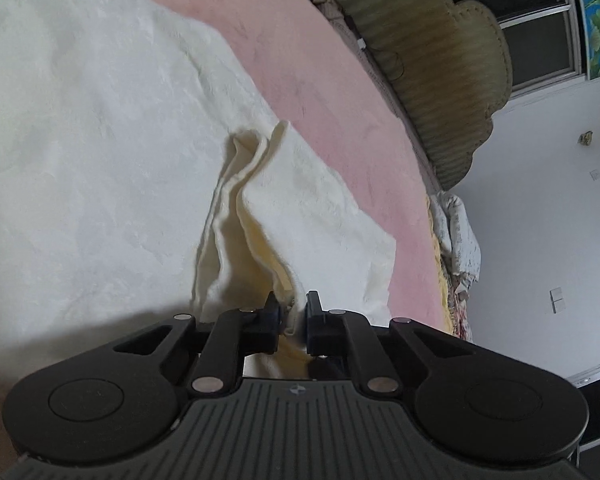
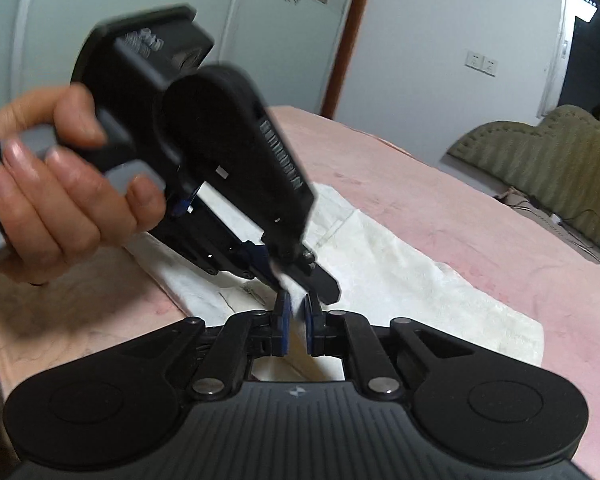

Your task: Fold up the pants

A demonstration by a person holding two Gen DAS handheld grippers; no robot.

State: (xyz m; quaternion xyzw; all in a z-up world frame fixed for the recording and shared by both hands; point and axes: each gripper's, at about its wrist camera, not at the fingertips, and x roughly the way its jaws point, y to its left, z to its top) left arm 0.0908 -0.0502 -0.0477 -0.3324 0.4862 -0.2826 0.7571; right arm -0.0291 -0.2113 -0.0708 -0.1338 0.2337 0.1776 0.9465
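Left gripper (image 1: 293, 312) clenched on a raised fold of the white pants (image 1: 100, 160), which fill the left and centre of its frame over the pink bedspread (image 1: 320, 80). Right gripper (image 2: 296, 316) likewise pinches white pants fabric at lower centre; left hand (image 2: 52, 200) at frame left, green headboard (image 2: 560, 152) at right.

The left gripper (image 1: 293, 312) is pinching cloth between nearly closed jaws; the right gripper (image 2: 297, 318) is clamping likewise, just below the left's fingertips.
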